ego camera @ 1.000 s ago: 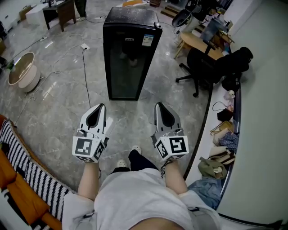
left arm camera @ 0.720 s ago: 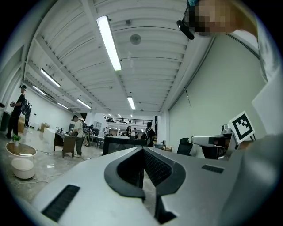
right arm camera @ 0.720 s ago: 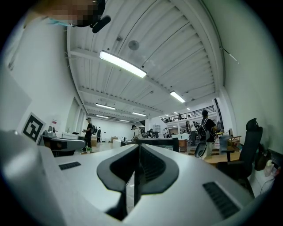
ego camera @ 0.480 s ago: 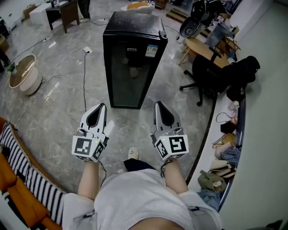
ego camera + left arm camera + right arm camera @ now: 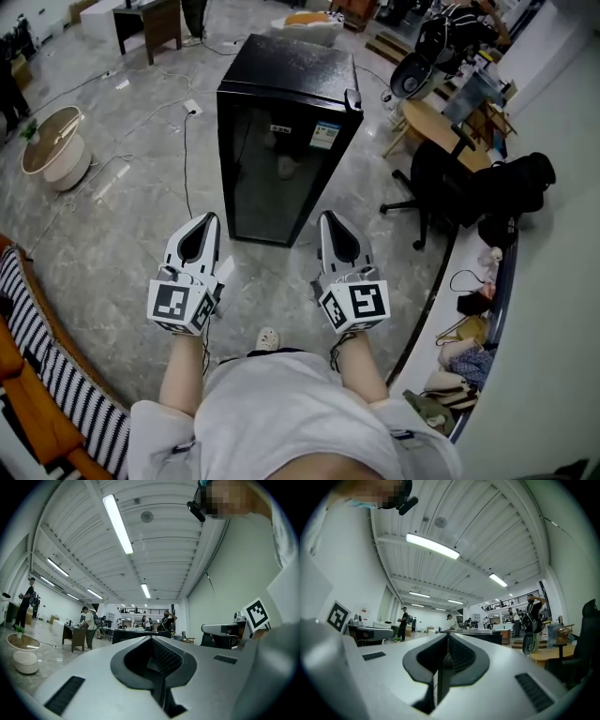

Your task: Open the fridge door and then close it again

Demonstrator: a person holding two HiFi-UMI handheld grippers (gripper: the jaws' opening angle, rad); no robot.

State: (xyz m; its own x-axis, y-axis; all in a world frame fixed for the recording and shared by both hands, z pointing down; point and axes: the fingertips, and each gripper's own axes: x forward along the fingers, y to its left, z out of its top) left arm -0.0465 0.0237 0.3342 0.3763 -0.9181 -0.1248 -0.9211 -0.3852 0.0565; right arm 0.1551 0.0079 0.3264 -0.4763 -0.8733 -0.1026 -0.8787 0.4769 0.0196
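Note:
A black fridge (image 5: 281,141) with a dark glass door stands on the grey floor ahead of me, its door closed and a small label near the door's upper right. My left gripper (image 5: 205,221) is held out in front of my body, short of the fridge's lower left corner, jaws shut with nothing in them. My right gripper (image 5: 330,219) is level with it, just short of the fridge's lower right corner, also shut and empty. In the left gripper view the left gripper (image 5: 152,641) points across the hall; in the right gripper view the right gripper (image 5: 447,637) does the same.
A black office chair (image 5: 441,192) and a round wooden table (image 5: 427,117) stand right of the fridge. A cable (image 5: 183,150) runs over the floor at its left. A round basin (image 5: 52,145) sits far left, a striped seat (image 5: 47,394) beside me. Clutter lines the right wall.
I have walked toward the fridge: it has grown larger and come nearer to both grippers. The grippers stay shut in the same pose in front of me.

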